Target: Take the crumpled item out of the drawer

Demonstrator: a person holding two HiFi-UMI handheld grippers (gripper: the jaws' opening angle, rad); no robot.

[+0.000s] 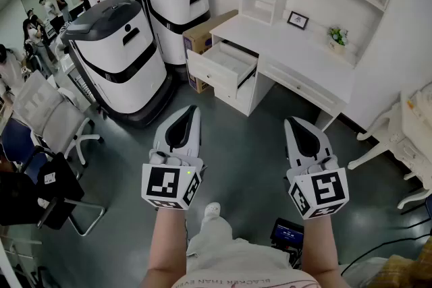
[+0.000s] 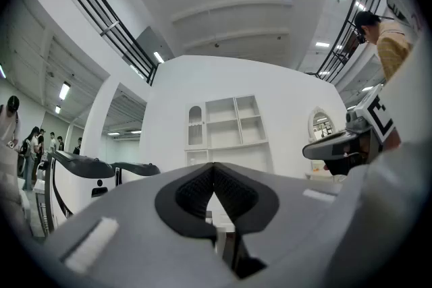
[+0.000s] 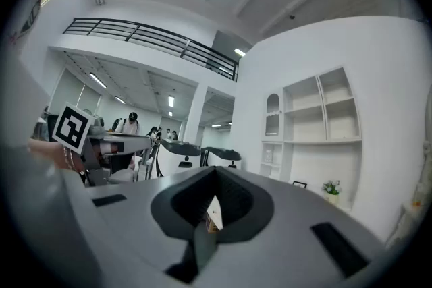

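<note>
My left hand-held gripper (image 1: 187,111) and right hand-held gripper (image 1: 292,122) are both pressed together, pinching nothing. They are well apart from the open drawer (image 1: 226,65) of the white counter (image 1: 297,44), upper middle of the head view. I can't make out the crumpled item inside. I expect it to be light, soft and crushable, so I'd pinch 1 raised fold gently.

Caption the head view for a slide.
Shut and empty, the left gripper and right gripper face a white desk with an open drawer.
</note>
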